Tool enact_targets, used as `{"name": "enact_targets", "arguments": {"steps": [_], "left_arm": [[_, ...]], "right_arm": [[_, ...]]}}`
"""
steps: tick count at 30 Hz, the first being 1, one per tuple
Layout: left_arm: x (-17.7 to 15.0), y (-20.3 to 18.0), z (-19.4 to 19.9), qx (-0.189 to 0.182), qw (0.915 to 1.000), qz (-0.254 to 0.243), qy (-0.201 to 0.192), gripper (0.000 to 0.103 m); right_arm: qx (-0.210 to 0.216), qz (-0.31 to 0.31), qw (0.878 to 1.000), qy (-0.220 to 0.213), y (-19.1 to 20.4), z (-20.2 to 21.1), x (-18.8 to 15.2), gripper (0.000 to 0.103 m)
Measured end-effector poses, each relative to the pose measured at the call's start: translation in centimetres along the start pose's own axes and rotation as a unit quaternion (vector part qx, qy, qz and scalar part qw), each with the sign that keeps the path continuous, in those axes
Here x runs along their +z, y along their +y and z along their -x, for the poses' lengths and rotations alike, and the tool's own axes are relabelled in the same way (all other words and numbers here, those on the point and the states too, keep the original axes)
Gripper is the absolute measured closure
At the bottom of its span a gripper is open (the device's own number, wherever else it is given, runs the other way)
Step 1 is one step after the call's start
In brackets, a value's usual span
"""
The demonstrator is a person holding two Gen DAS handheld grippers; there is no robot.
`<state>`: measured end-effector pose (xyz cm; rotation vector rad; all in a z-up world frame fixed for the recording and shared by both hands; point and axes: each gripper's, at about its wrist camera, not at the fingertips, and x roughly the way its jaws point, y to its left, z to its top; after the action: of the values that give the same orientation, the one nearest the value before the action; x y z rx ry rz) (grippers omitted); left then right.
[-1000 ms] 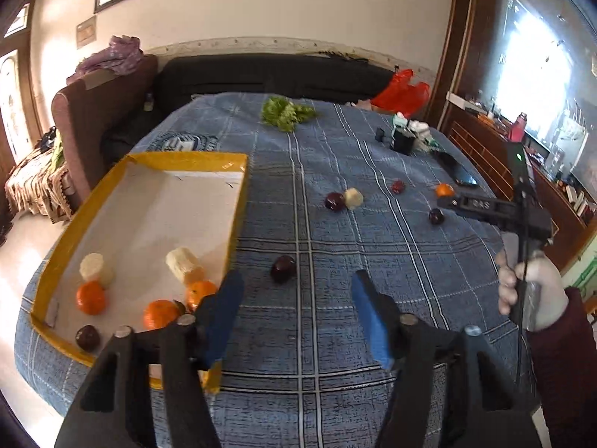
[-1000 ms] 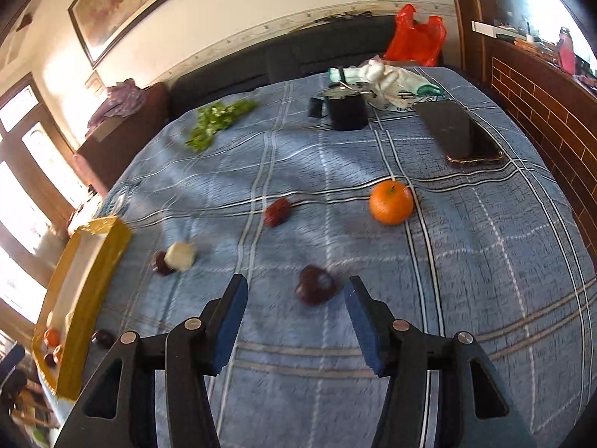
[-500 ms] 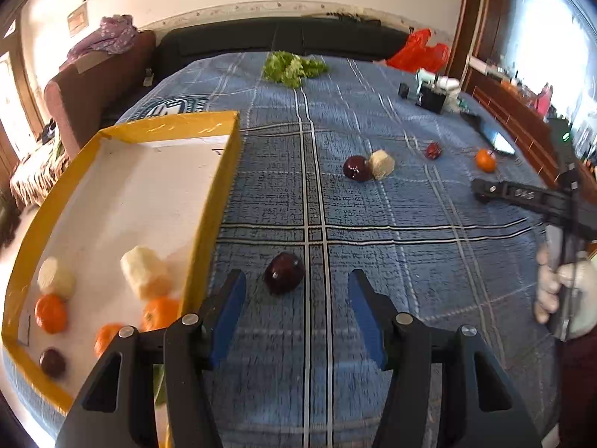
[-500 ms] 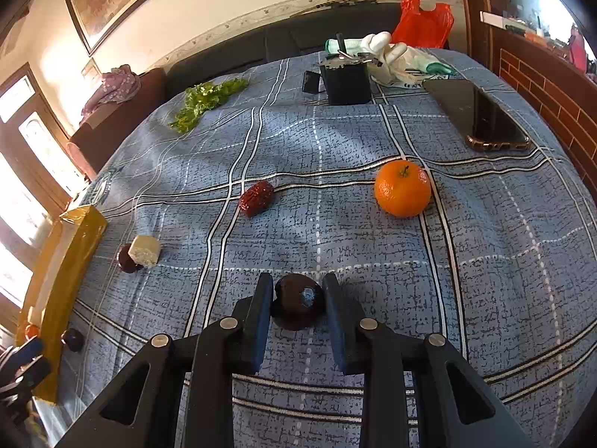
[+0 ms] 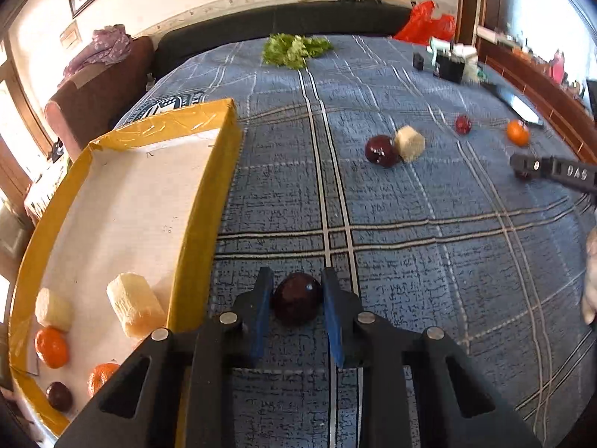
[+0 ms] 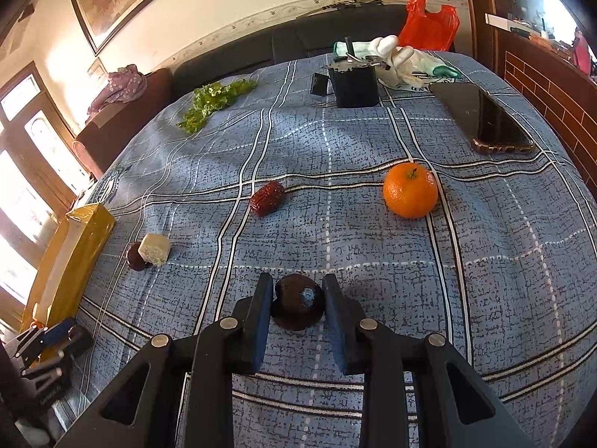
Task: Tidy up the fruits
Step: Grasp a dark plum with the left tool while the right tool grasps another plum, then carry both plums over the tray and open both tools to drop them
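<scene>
My left gripper (image 5: 296,300) is shut on a dark purple fruit (image 5: 297,297) on the blue plaid cloth, just right of the yellow tray (image 5: 209,201). The tray holds two pale chunks (image 5: 134,304), oranges (image 5: 51,347) and a dark fruit (image 5: 59,395). My right gripper (image 6: 296,300) is shut on another dark purple fruit (image 6: 298,300) resting on the cloth. Ahead of it lie an orange (image 6: 409,190), a red date (image 6: 266,198), and a pale chunk (image 6: 154,249) touching a dark fruit (image 6: 135,257).
A phone (image 6: 481,119), a black box (image 6: 352,84), a white glove and an orange bag (image 6: 427,22) sit at the far right of the table (image 6: 485,261). Lettuce (image 6: 214,100) lies far left. A sofa runs behind.
My left gripper moved forward to the dark fruit and shut on it. My right gripper closed on its dark fruit and stayed there.
</scene>
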<state>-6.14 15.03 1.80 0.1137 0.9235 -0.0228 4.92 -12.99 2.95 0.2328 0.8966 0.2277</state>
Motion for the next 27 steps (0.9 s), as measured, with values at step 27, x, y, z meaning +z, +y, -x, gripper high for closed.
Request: {"name": "enact_targets", "arguments": {"steps": [27], "left_arm": [[-2.0, 9.3, 10.4, 0.002, 0.9857, 0.134, -0.102, 0.077]], "right_arm": [[0.042, 0.023, 0.998, -0.035, 3.6, 2.6, -0.7, 0.074]]}}
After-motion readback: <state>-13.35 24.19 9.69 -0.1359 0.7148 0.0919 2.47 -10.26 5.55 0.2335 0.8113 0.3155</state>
